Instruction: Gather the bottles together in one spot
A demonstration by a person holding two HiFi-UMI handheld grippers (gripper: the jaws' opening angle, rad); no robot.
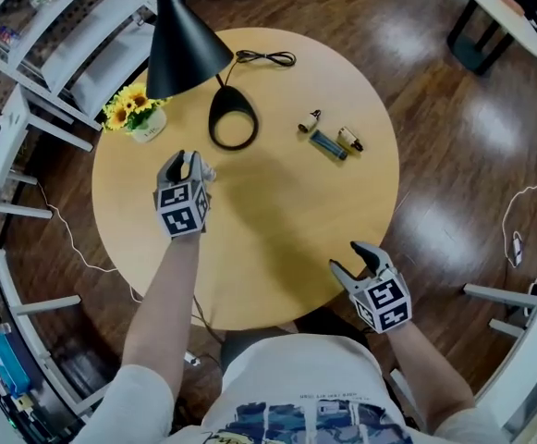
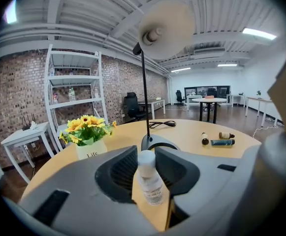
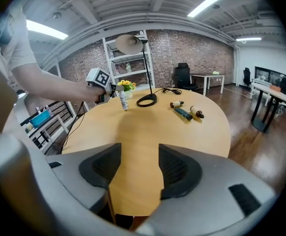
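A small white bottle (image 2: 149, 181) with a white cap stands upright between the pads of my left gripper (image 1: 187, 163), which is shut on it at the left part of the round wooden table (image 1: 277, 257). From the right gripper view that bottle (image 3: 123, 102) hangs just above the tabletop. Three more small bottles lie together at the far right: a dark-capped one (image 1: 310, 121), a blue tube-like one (image 1: 328, 145) and a brown one (image 1: 349, 140). My right gripper (image 1: 351, 259) is open over the table's near right edge, with nothing between its jaws.
A black desk lamp (image 1: 180, 35) with a ring base (image 1: 233, 118) stands at the far left, its cable (image 1: 268, 58) behind it. A white pot of yellow flowers (image 1: 137, 114) sits beside it. White shelving (image 1: 55, 44) stands beyond the table.
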